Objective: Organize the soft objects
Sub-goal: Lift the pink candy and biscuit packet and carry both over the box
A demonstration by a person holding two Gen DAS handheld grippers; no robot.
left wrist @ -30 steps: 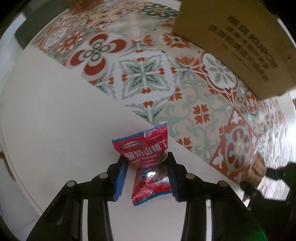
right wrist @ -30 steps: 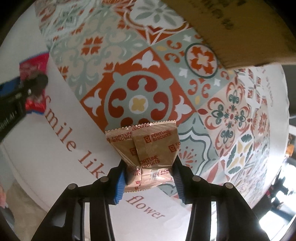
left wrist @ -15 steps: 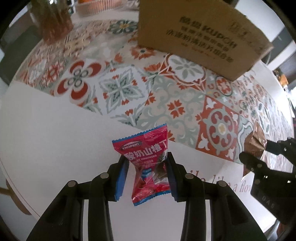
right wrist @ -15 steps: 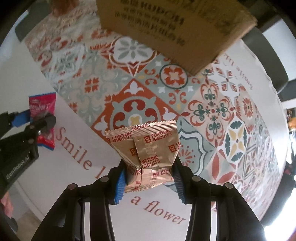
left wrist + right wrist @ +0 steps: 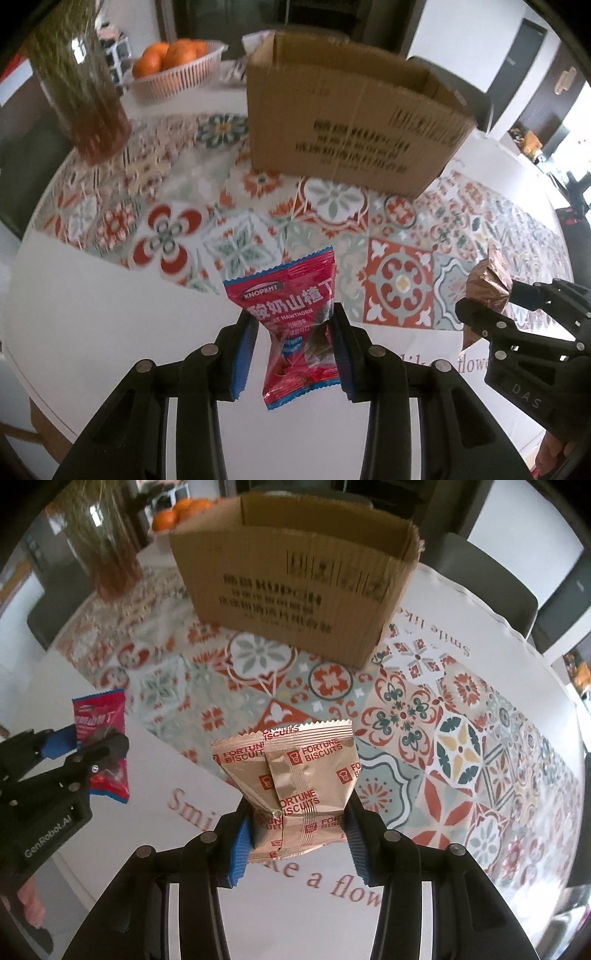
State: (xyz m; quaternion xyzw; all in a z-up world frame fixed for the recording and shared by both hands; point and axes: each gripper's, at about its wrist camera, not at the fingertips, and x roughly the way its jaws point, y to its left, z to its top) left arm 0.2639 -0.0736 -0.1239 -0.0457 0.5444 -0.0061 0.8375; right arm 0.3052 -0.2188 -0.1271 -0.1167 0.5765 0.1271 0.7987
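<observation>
Both grippers are matte black plastic with round silver screws along their arms. The left gripper [image 5: 293,352] and right gripper [image 5: 297,840] carry ribbed blue pads [image 5: 242,354]. White lettering marks their housings: "GenRobot.AI" and "DAS".

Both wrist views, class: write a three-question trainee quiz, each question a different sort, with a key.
1. True or false: the left gripper grips a red hawthorn snack packet.
2. The right gripper holds: A) an orange, B) a Fortune Biscuits packet, C) nothing.
3. Fill in: behind both packets on the patterned tablecloth stands an open cardboard ___.

Key: 1 true; 2 B; 3 box.
</observation>
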